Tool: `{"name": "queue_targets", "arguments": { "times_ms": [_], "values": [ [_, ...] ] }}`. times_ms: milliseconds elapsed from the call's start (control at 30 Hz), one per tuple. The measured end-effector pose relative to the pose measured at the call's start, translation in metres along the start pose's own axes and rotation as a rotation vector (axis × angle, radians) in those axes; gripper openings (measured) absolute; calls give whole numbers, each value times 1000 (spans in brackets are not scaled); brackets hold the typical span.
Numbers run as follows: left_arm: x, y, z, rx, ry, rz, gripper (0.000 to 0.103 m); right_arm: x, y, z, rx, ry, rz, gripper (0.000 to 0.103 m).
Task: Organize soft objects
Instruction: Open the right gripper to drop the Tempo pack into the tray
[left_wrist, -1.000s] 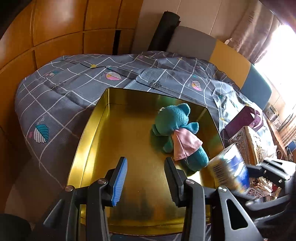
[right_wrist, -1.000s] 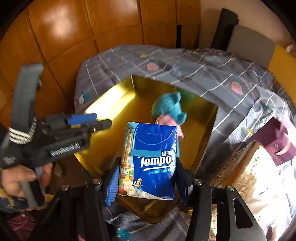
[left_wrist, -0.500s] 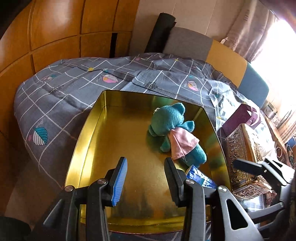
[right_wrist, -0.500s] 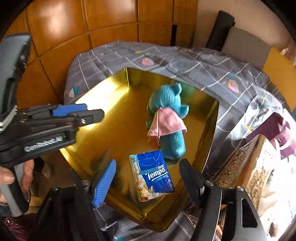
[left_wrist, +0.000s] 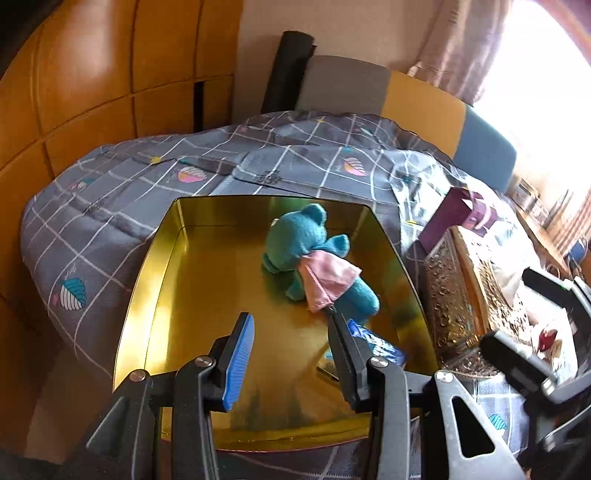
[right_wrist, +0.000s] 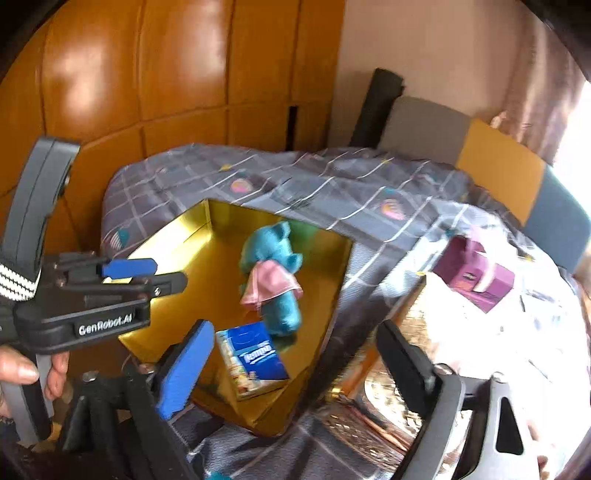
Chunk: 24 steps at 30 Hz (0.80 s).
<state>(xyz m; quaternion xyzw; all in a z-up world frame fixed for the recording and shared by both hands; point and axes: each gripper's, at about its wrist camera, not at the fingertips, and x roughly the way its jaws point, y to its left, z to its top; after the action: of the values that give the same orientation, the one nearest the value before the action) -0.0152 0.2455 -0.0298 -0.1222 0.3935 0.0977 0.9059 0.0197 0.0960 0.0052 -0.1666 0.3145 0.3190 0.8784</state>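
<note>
**A:** Tissue pack (right_wrist: 253, 360), where is it?

**B:** Lying flat in the near corner of the gold tin (right_wrist: 177, 240), just beside the feet of the teal plush bear (right_wrist: 275, 273). My right jaws (right_wrist: 291, 365) have just been opening and now stand wide apart with nothing between them; the pack is clear of both pads. My left jaws (left_wrist: 291, 354) are partly apart and hold nothing, hovering over the tin's near edge.

**A:** So what makes this release a good one?

**B:** I'd judge it's nearly done. I should back the right jaws off without clipping the tin's wall or nudging the pack, and keep my two grippers from crossing, since they sit close together.

**A:** And how do the things feel?

**B:** The pack is a soft rectangular block in glossy blue film, likely slippery and squashy. The bear is fuzzy, with a thin pink cloth (right_wrist: 271, 282) draped over its middle. The tin is rigid, mirror-smooth, straight-walled metal, sitting on a quilted grey checked bedspread (left_wrist: 110, 221) that would give under it.
</note>
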Motion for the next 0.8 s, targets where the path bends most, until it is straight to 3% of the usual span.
{"name": "queue_targets", "arguments": {
  "times_ms": [133,533,800],
  "values": [
    [-5,-12,-1,41,-16,-2,43,-17,-17,-5,44,-49,-37,102],
    [-27,-39,3,127,-87,-40,43,-69,-99,-30,297,-156,-203,103],
    [-60,-64,6,190,-234,-127,43,-113,-168,-70,503,-234,-409,103]
  ]
}}
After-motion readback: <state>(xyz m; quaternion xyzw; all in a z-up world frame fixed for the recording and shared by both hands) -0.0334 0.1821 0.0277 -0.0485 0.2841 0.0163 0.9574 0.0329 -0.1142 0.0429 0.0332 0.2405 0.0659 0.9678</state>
